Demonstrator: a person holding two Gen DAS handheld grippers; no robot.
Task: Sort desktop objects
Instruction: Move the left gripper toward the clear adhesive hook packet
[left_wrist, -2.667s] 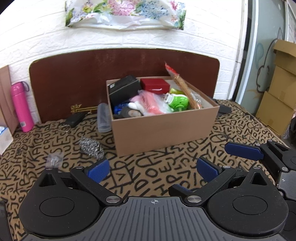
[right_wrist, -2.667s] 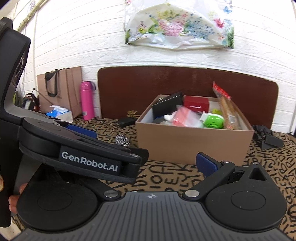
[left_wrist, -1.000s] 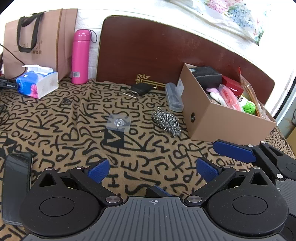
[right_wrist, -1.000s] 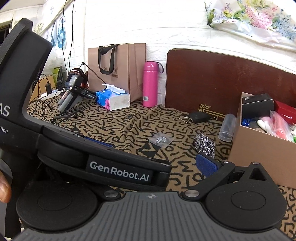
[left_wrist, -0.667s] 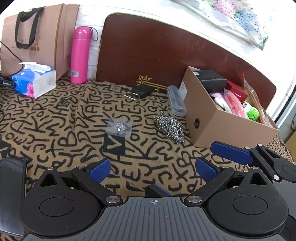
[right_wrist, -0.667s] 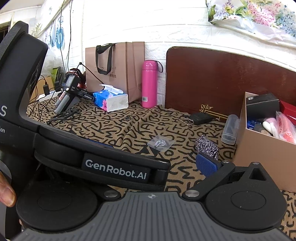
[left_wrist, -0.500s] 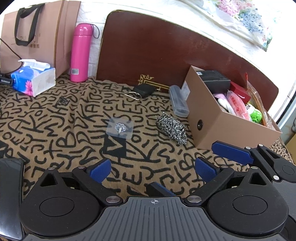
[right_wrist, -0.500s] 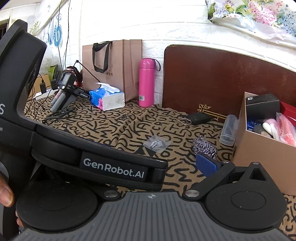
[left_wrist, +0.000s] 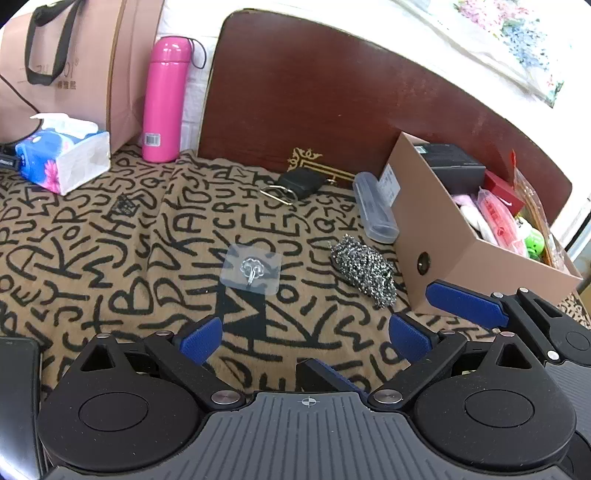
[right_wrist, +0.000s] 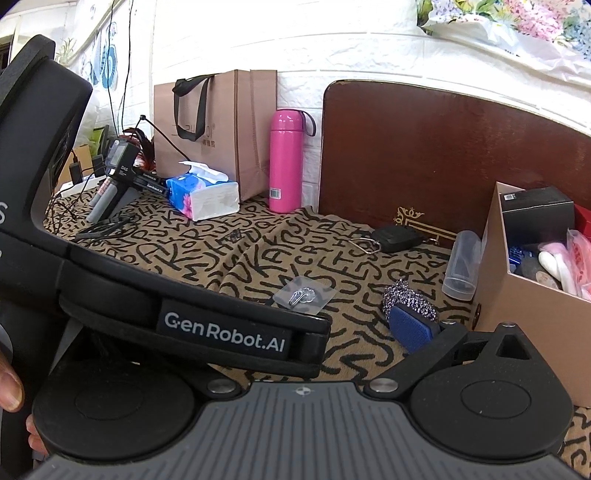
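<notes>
**Loose items wait beside the box**

Left wrist view: the left gripper (left_wrist: 304, 336) hovers low over the patterned worktop (left_wrist: 92, 258), its jaws spread wide and holding nothing. Straight ahead lies a clear adhesive hook (left_wrist: 251, 271), flat on the cloth and well apart from anything else, which makes it the likely next pick. Right of it a steel scourer (left_wrist: 364, 269) sits just beside the cardboard box (left_wrist: 461, 269), and a clear plastic case (left_wrist: 375, 206) lies along the box's side. The box is already packed with sorted things. A key fob (left_wrist: 301, 182) rests near the brown board.

Right wrist view: the right gripper (right_wrist: 328, 332) has one blue pad showing; the left tool's body hides the other, though the jaws look released and empty. A pink bottle (right_wrist: 284, 160), tissue pack (right_wrist: 203, 197) and paper bag (right_wrist: 218, 133) stand at the back, probably not for sorting.
</notes>
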